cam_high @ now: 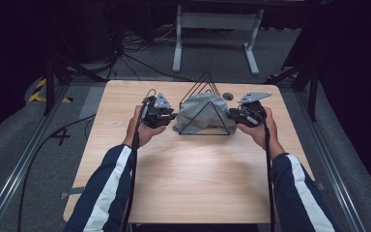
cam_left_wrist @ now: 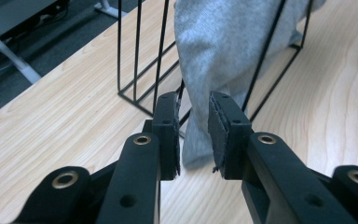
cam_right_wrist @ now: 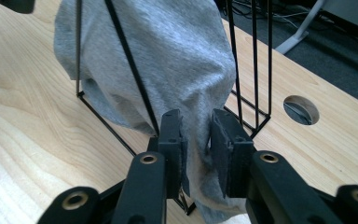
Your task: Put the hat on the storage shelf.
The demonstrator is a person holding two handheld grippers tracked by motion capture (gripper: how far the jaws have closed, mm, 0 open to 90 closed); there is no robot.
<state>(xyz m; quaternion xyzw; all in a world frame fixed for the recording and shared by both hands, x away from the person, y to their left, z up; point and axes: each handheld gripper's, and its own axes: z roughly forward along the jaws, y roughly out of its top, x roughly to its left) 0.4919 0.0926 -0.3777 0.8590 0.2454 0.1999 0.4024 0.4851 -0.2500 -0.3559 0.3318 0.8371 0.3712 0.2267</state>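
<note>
Left gripper (cam_left_wrist: pixel 194 135): jaws parted by a narrow gap. A hanging fold of the grey cloth (cam_left_wrist: pixel 228 51) shows in the gap beyond the pads; the pads do not press it.

Right gripper (cam_right_wrist: pixel 196 149): jaws likewise slightly parted. A lower fold of the cloth lies between the pads; whether either pad touches it cannot be told, and no pinch is visible.

Grey cloth (cam_high: pixel 200 112): draped over a black wire rack (cam_high: pixel 207 84), bulging through the triangular frames and hanging to the table at both ends. Soft knit fabric, rumpled.

Black wire rack: several upright triangular loops on a rectangular base, standing at the far middle of the table, between the two grippers.

Hands: left hand (cam_high: pixel 142 130) at the rack's left end, right hand (cam_high: pixel 261 130) at its right end; dark sleeves with white stripes.

Table (cam_high: pixel 183 183): light wood top, with a round cable hole (cam_right_wrist: pixel 301 109) just beyond the rack's right end.
</note>
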